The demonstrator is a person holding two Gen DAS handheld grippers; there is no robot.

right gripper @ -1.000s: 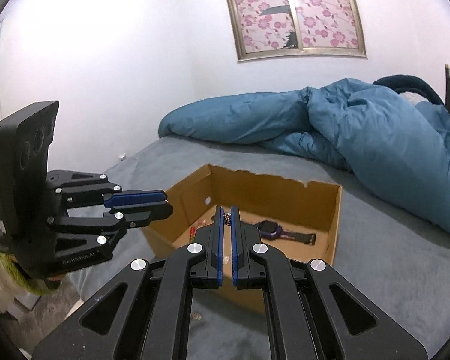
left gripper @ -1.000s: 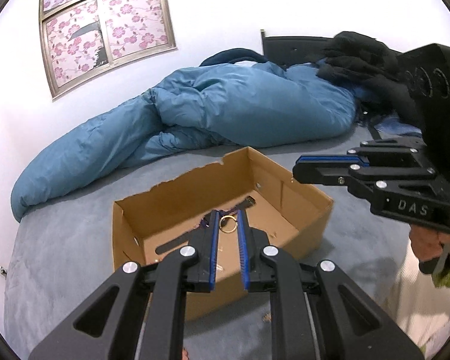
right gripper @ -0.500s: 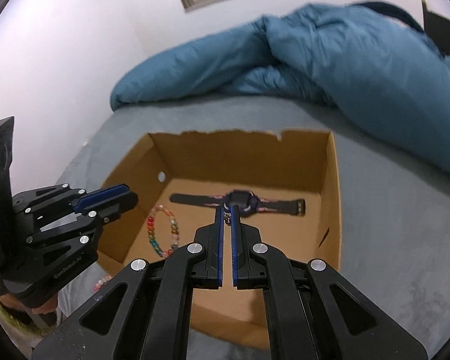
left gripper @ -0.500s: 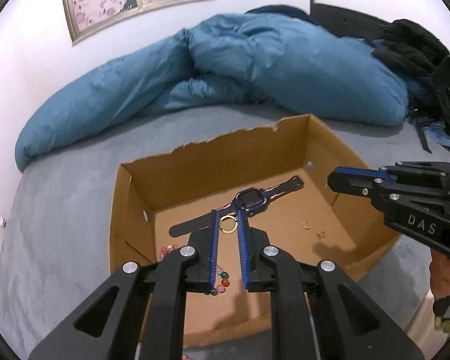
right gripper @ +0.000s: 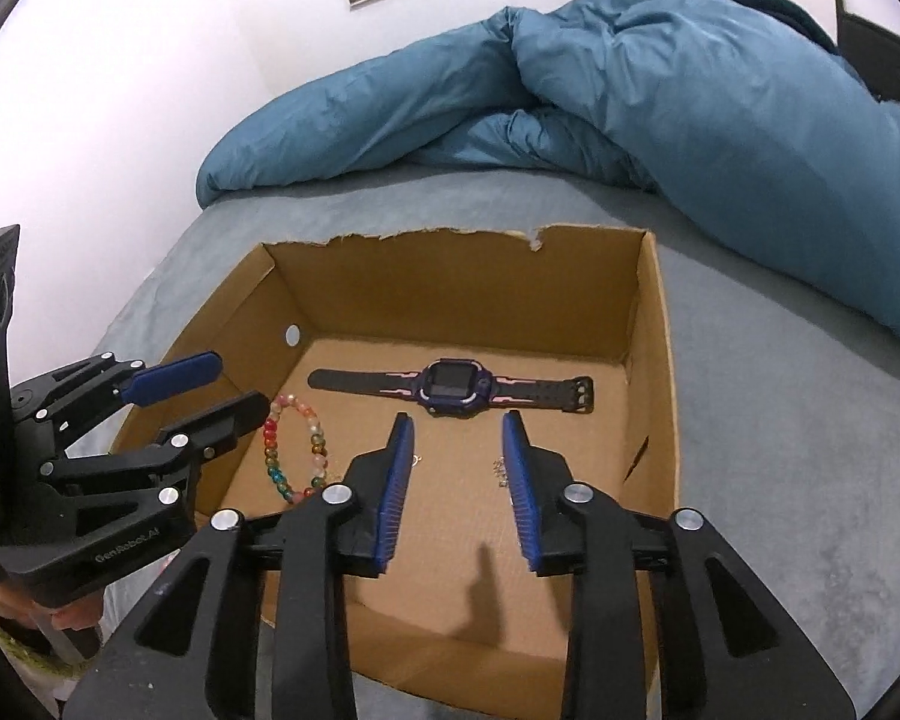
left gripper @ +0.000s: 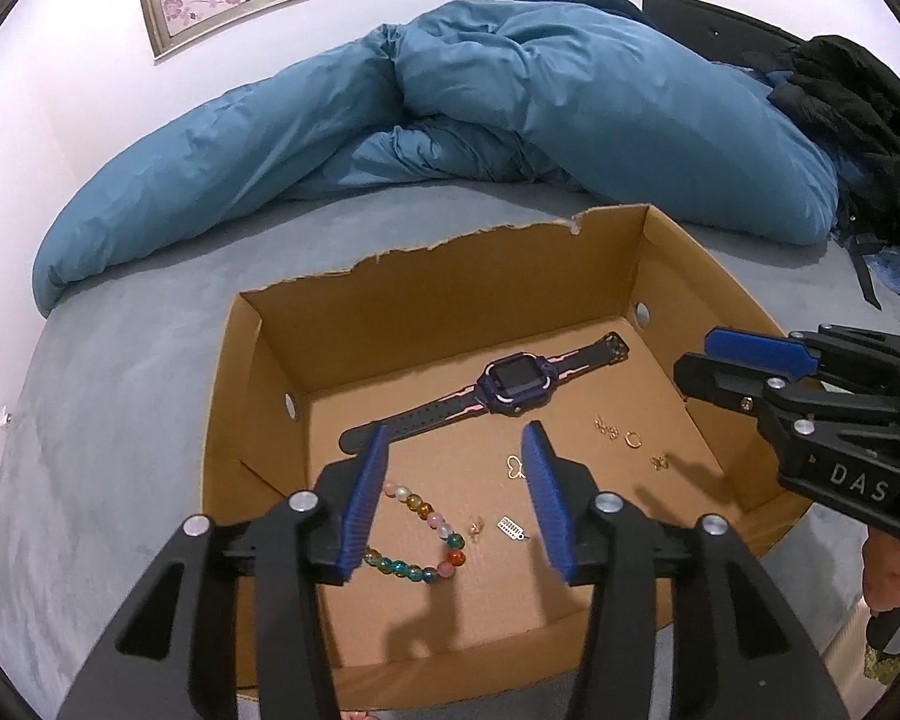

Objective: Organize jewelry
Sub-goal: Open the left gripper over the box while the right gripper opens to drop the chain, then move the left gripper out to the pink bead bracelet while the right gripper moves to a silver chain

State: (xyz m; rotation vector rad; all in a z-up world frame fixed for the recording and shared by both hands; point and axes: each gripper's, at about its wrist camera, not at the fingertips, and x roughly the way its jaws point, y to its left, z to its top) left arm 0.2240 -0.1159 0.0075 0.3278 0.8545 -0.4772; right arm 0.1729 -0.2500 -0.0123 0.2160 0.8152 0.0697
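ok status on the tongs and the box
Left tongs and right tongs opening, nothing between either. Watch, bead bracelet, small gold pieces in cardboard box. Nothing in the way.

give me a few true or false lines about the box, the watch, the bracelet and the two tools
1. The watch lies flat on the floor of the cardboard box. True.
2. The bead bracelet is clamped in the left tool. False: the bracelet lies on the box floor, and the tool's jaws are opening with nothing pressed between them.
3. The box's far wall has a torn, ragged top edge. True.
4. The right tool is shut on the watch strap. False: its jaws are opening and empty, with the watch lying beyond the tips.
5. Small gold pieces lie loose in the box near the watch. True.
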